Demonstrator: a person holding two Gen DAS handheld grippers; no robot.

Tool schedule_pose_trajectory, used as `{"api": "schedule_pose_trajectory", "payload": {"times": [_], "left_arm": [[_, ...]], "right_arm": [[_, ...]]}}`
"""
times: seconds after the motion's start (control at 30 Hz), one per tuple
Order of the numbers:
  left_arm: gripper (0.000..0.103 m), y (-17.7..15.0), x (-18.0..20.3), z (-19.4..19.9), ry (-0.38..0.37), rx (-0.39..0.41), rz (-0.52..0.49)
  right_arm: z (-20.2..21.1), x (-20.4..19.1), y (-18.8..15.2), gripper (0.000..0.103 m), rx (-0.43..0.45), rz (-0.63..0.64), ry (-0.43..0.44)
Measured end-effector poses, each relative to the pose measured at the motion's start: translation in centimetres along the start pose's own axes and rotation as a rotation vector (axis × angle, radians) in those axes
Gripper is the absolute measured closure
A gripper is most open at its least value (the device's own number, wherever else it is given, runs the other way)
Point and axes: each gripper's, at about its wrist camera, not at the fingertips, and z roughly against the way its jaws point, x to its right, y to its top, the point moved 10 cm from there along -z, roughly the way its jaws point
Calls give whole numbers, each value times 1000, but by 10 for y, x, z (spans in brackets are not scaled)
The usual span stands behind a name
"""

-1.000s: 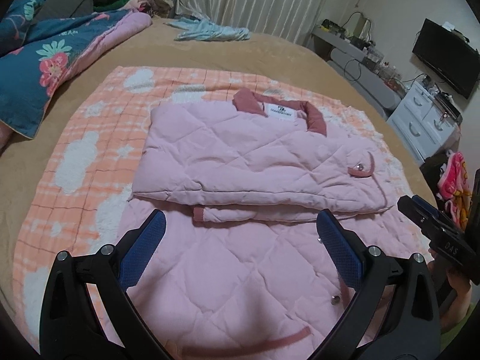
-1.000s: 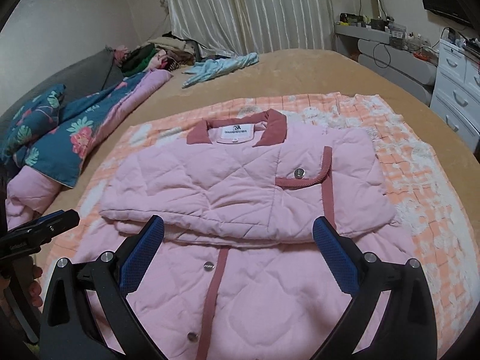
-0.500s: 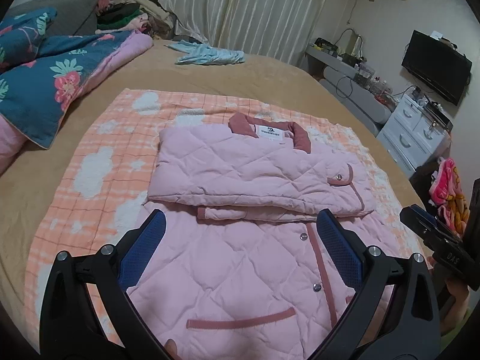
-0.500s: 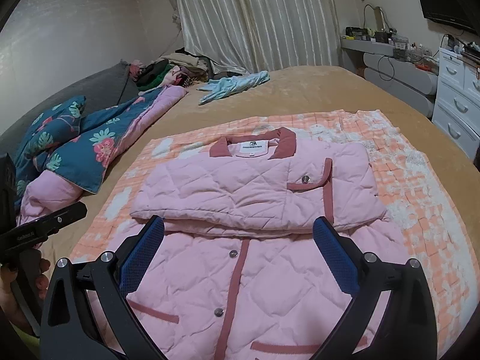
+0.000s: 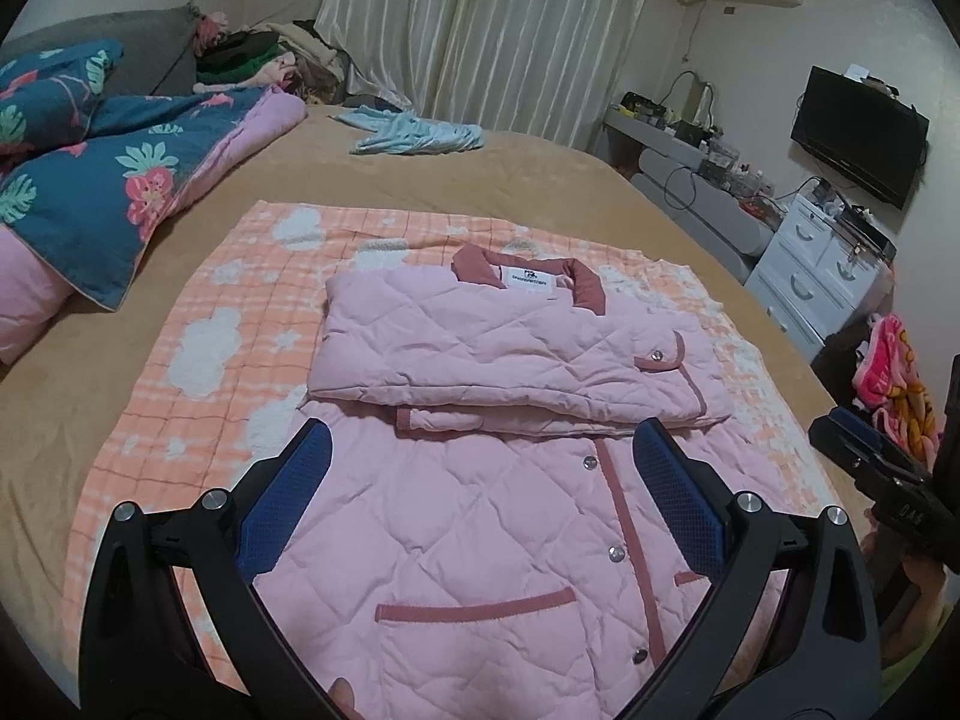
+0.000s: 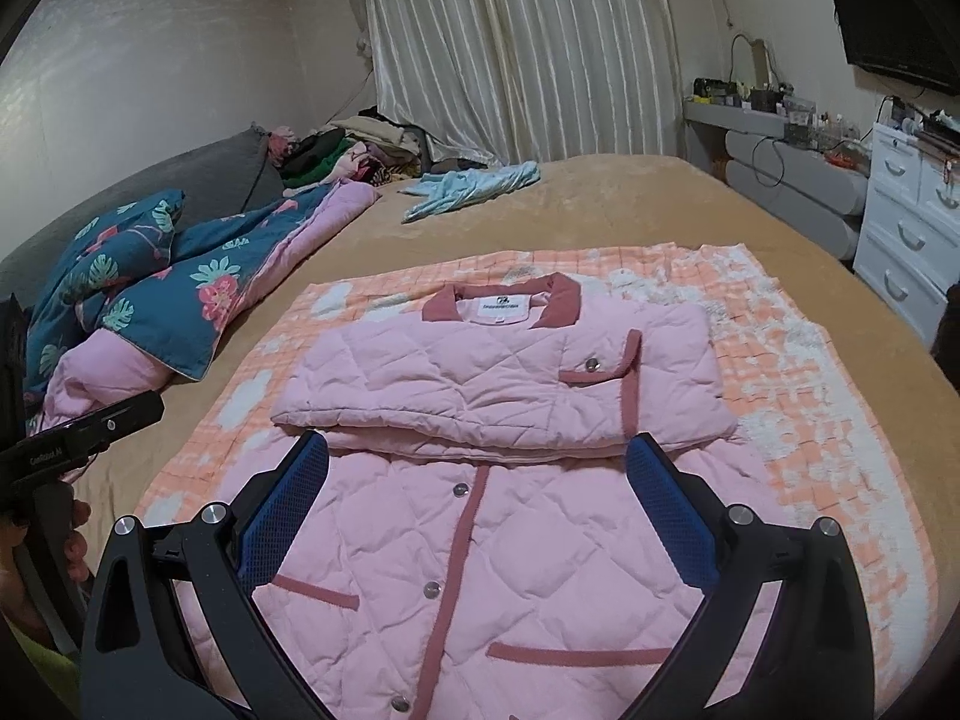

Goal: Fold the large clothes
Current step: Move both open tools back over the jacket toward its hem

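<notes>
Both claws have pulled back and risen over the last second, so more of the room and of the lower half of the jacket now shows in each wrist view than it did before. We hold the left claw [image 5: 480, 483] wide open with nothing between its blue pads [image 5: 285, 504], and the right claw [image 6: 477, 483] is spread just as wide and equally empty; each hovers above the garment without touching it. The pink quilted jacket [image 5: 480, 516] lies on an orange checked blanket [image 5: 240, 306] spread over the tan bed [image 5: 516, 174], with its collar [image 5: 528, 273] toward twelve o'clock and its hem toward six o'clock, nearest us. The sleeves are already folded across the chest as a thick band at the upper part, and a cuff [image 5: 438, 420] peeks out below that band at about eleven o'clock from the left claw. From the left view the right claw's body [image 5: 870, 474] sits off at three o'clock, well apart from the cloth. We judge that the sleeve step is finished and the lengthwise fold is the one in hand. The next move calls for us to bring both claws down to the hem corners at six o'clock, close on the padded fabric, and carry the lower half up toward the collar. The quilting is bulky, so we expect to need a deep bite to keep both layers from slipping.
</notes>
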Motion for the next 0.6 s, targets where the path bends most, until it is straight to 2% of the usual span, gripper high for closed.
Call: {"api": "schedule_pose_trajectory", "payload": {"times": [0.23,0.6], "left_arm": [[9,-9,5,12,6,12,-21],[9,-25,0,25,29,17,-30]], "right_arm": [[26,6,-3,4,29,12,-12],[46,15,-14,4,35,18,-36]]}}
